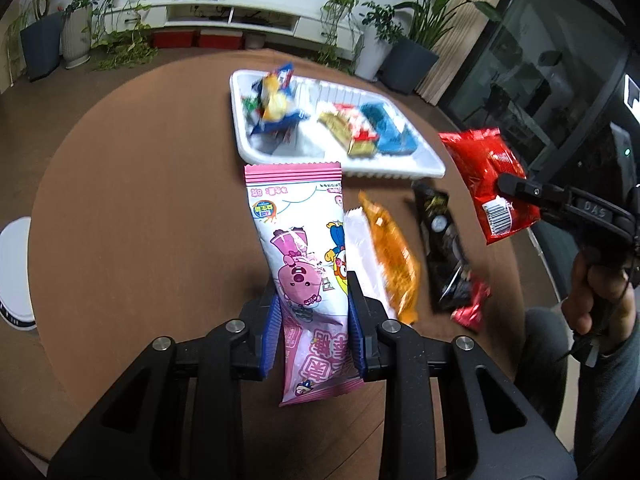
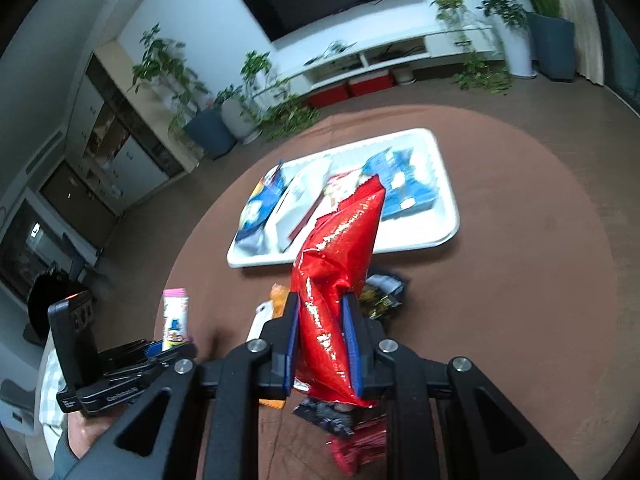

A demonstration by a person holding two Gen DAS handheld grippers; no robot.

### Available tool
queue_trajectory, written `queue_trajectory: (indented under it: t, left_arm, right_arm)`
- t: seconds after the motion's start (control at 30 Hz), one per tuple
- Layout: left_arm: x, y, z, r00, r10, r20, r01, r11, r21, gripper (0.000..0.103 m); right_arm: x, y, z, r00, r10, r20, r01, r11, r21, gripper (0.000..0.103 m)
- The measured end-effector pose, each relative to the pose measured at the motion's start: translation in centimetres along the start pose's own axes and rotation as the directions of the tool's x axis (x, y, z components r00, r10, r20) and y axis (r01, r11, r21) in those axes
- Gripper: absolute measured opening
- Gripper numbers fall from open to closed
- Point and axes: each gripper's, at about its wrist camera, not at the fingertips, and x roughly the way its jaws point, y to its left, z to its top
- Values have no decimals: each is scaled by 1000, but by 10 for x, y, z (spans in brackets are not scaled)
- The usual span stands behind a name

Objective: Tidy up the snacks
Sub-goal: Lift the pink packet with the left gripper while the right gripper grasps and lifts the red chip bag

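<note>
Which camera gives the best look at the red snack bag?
The left wrist view: the red bag shows whole, barcode included, pinched by the right gripper. The right wrist view sees it end-on, crumpled between the pads.

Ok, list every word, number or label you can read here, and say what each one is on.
"DAS" (first letter unsure): on the black body of the right claw.
Pink packet in the left claw: print is upside down, not readable.
Red packet: barcode label, digits too small.
Left claw's body, right wrist view: white lettering, blurred.
Snacks in the white tray: blurred.
</note>
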Motion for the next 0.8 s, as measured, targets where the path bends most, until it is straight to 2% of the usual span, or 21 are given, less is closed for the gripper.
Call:
queue_trajectory:
  t: [0.27,0.4,0.53,0.67,0.8]
  left_arm:
    - [-7,-19,63,998,-21,62,18,998,54,27]
    - [1,-32,101,998,-19,66,12,995,96,27]
    - [19,-49,136,998,-22,56,15,991,131,27]
    - [50,-63,169,1000,-16,22,13,988,156,27]
    - [91,-68,180,999,4,-39,3,986,165,27]
  right_arm:
    - [-39,-35,39,991,-73,114,69,997,45,22]
    - [-47,-35,65,984,-84,156,83,996,17,22]
    - [-42,-21,92,981,-56,186,64,997,-38,22]
    - [-24,-5,111,984,-25,179,42,995,-93,22]
    - [20,-1,125,996,13,93,-3,994,-106,22]
